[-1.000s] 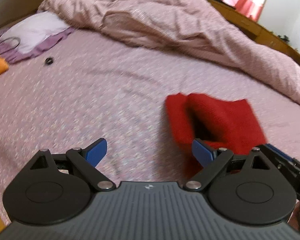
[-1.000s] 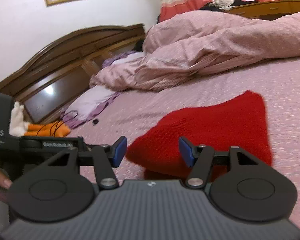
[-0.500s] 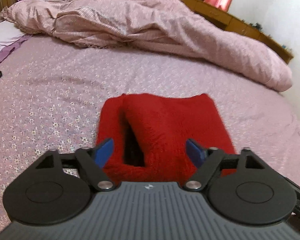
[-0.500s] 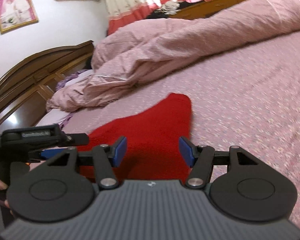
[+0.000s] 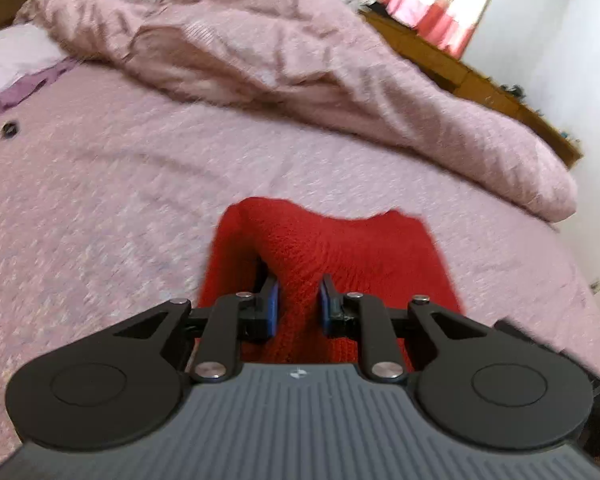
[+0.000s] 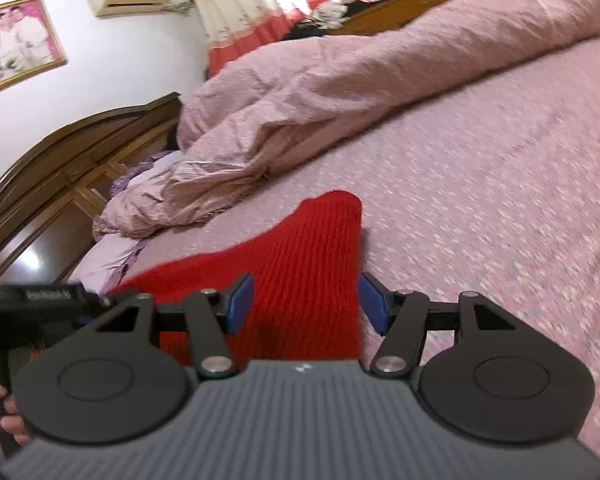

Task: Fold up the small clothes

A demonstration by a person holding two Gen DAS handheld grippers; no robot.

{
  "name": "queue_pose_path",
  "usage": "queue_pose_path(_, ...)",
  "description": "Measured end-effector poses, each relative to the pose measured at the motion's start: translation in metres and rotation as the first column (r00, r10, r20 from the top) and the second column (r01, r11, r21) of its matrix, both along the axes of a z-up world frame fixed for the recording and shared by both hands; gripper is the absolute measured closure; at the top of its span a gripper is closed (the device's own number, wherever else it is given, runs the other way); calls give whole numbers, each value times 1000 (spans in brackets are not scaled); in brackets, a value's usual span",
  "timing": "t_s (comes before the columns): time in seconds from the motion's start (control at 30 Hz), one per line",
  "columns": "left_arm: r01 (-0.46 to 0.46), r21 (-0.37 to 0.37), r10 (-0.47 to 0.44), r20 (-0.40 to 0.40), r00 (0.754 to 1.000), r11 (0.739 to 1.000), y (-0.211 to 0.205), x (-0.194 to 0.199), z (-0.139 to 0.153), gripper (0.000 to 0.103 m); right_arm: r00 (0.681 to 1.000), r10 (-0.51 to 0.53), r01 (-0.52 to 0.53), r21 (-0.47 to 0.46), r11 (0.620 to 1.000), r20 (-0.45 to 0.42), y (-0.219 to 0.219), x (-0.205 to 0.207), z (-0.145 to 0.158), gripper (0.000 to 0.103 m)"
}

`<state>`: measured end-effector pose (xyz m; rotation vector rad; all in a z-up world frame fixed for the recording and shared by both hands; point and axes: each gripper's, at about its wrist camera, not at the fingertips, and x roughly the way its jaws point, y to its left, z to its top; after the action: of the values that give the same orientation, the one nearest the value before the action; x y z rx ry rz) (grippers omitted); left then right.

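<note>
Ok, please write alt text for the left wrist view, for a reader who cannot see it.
The left gripper is shut on a raised fold of a red knitted garment lying on a pink flowered bedsheet. Behind it lies a crumpled pink duvet, with a curtained window in the far corner.

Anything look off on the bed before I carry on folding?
Only one small thing: a dark ring-like object lies loose on the sheet near the pillow; too blurred to identify. The red knit is bunched in the left tongs, as expected.
</note>
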<state>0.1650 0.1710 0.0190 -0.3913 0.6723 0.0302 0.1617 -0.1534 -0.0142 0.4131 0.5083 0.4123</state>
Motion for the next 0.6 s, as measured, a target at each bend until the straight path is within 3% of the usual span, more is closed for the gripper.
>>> queue_pose_path(0.13, -44, -30, 42, -65, 997, 999, 13, -1, -30, 80, 999, 48, -48, -42, 998, -9, 20, 8, -4, 42)
queue_pose_path(0.23, -40, 21, 41, -67, 997, 999, 12, 2, -38, 79, 994, 97, -102, -83, 991, -56, 35, 15, -16, 43)
queue_pose_path(0.37, -18, 35, 20, -56, 998, 999, 11, 7, -39, 76, 994, 97, -101, -107, 989, -50, 39, 16, -21, 42)
queue_pose_path(0.43, -17, 32, 18, -45, 999, 999, 11, 7, -37, 68, 992, 103, -109, -84, 991, -69, 34, 19, -19, 41)
queue_pose_path(0.5, -28, 46, 30, -44, 999, 999, 10, 8, -37, 49, 991, 103, -107, -48, 993, -89, 28, 23, -16, 36)
queue_pose_path(0.6, -53, 66, 57, -57, 997, 996, 11, 9, -38, 35, 990, 88, -86, 14, 996, -108, 16, 30, -15, 23)
